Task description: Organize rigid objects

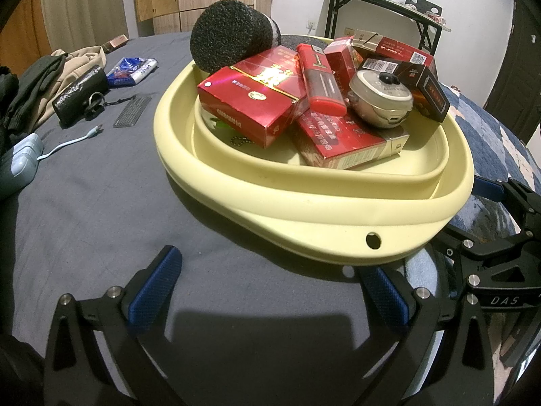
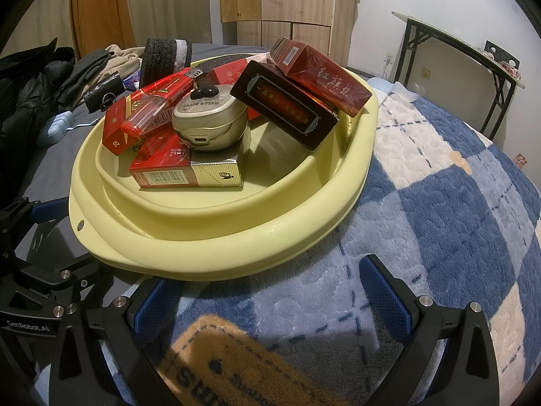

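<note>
A pale yellow basin (image 1: 304,209) (image 2: 216,237) sits on the bed and holds several red cigarette boxes (image 1: 250,98) (image 2: 189,165), a black box (image 2: 284,111), a red lighter (image 1: 321,77) (image 2: 155,108), a silver round tin (image 1: 382,98) (image 2: 213,118) and a black foam roller (image 1: 230,37) (image 2: 162,57). My left gripper (image 1: 270,291) is open and empty, just in front of the basin's near rim. My right gripper (image 2: 270,297) is open and empty, just short of the basin's rim; it also shows at the right of the left wrist view (image 1: 490,209).
On the grey sheet to the left lie a black pouch (image 1: 81,93), a blue-white packet (image 1: 133,71), a small grid-patterned piece (image 1: 132,111), a white cable (image 1: 67,143), a pale blue case (image 1: 20,162) and clothes (image 1: 50,77). A blue-white plaid blanket (image 2: 439,203) covers the right side.
</note>
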